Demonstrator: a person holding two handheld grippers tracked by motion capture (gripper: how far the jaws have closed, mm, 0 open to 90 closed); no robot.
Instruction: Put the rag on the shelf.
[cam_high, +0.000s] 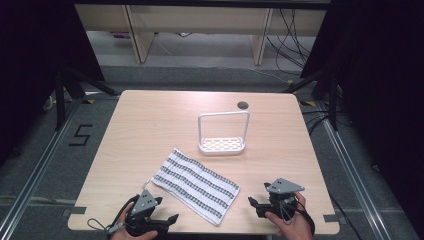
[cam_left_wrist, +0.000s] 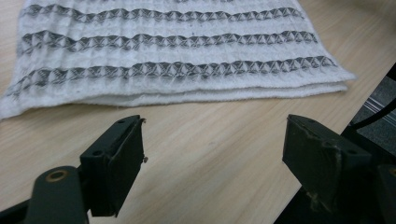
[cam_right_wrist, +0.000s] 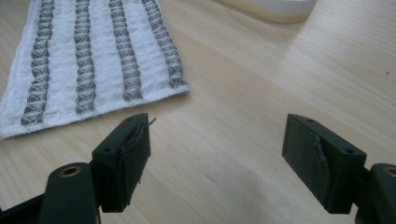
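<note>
A folded white towel (cam_high: 195, 184) with dark woven stripes lies slantwise on the wooden table (cam_high: 150, 130), near its front edge. My left gripper (cam_high: 169, 223) sits at the front left, just short of the towel's long folded edge (cam_left_wrist: 187, 95); its jaws stand wide apart with bare wood between them. My right gripper (cam_high: 254, 206) rests at the front right, a little off the towel's short end (cam_right_wrist: 93, 65), open and holding nothing. Both left fingertips (cam_left_wrist: 119, 163) and right fingertips (cam_right_wrist: 128, 158) hover low over the table.
A white rack (cam_high: 222, 133) with a tall wire frame and a perforated base stands behind the towel; its base rim (cam_right_wrist: 275, 9) shows in the right gripper view. A dark round hole (cam_high: 242, 105) sits near the table's back edge. The table's front edge lies right under both hands.
</note>
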